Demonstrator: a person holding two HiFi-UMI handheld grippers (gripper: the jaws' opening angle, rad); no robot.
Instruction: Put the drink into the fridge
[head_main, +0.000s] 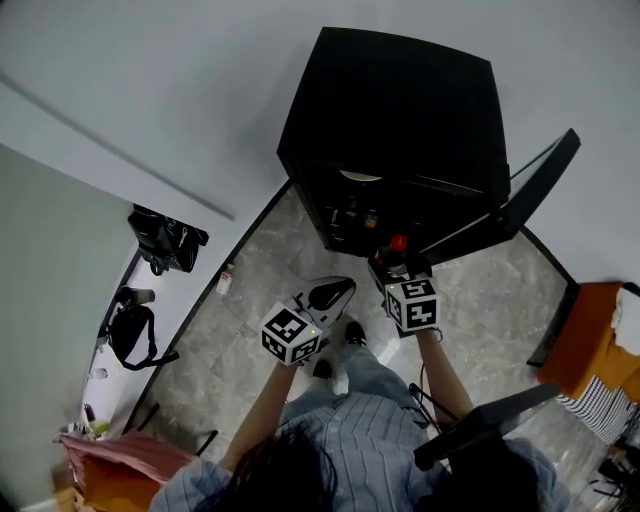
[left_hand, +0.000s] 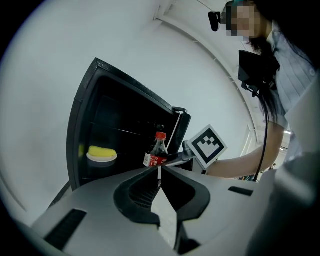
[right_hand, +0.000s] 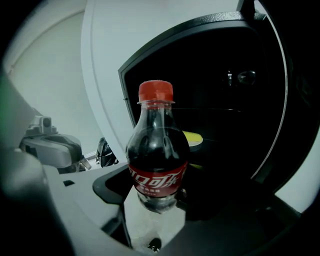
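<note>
The grey marble-tiled floor (head_main: 250, 320) carries a black box-shaped fridge (head_main: 400, 110) against the pale wall. Its door (head_main: 520, 200) is swung wide to the person's right, so the dark interior is open to the front. Along the floor's left edge, at the wall, lie two black bags (head_main: 165, 238), well apart from the fridge and out of the way, and an orange piece of furniture (head_main: 590, 335) stands at the right edge. The right gripper (right_hand: 157, 197) hangs just in front of the opening, its jaws clamped on the lower body of a dark plastic cola bottle with a red cap and red label (right_hand: 156, 150). The bottle is upright and off the floor, not yet inside. The left gripper (left_hand: 159, 170) hangs beside it and nearer the person, with its jaws together and nothing between them. It looks idle, the door being already open. The step in hand seems to be the carry into the fridge. The next move calls for pushing the bottle forward over a shelf, setting it down upright and parting the jaws. On a shelf inside rests a small white plate with something yellow (left_hand: 102, 154), so the bottle needs a bare spot beside it. The door edge at the right is the other thing to keep clear of.
</note>
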